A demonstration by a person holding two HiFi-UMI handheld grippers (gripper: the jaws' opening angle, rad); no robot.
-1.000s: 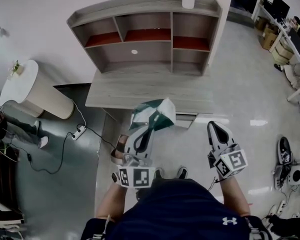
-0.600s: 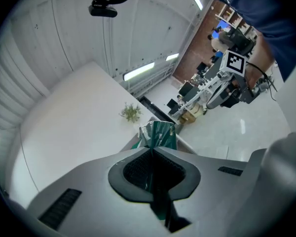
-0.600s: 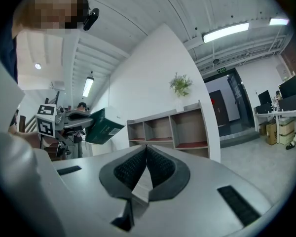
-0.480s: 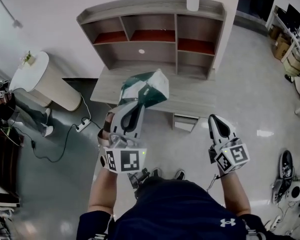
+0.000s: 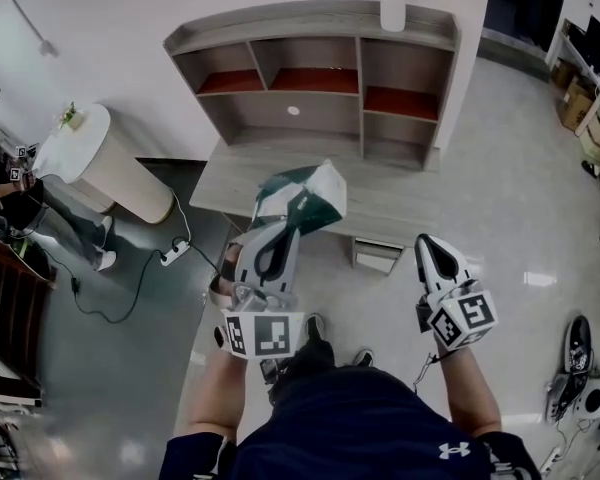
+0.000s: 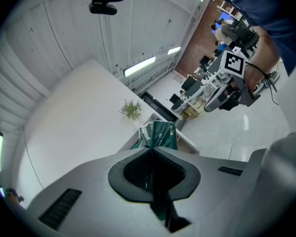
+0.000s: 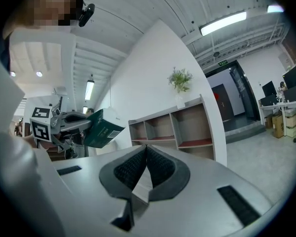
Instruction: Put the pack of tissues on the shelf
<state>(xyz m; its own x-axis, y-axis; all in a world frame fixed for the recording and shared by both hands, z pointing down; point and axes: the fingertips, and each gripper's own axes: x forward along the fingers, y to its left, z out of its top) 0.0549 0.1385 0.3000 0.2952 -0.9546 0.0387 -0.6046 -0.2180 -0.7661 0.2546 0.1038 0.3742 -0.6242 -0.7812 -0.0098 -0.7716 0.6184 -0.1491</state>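
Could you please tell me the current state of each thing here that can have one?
pack of tissues: held in the air, not yet on the shelf.
left tongs: shut on the pack of tissues.
right tongs: shut, nothing between them.
shelf: open-fronted, the pack in none of its compartments.
plant vase: upright on the shelf's top.

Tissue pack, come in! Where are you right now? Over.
Left gripper shut on tissue pack, in the air short of the shelf. Right gripper shut, empty. Nothing seen blocking the shelf.
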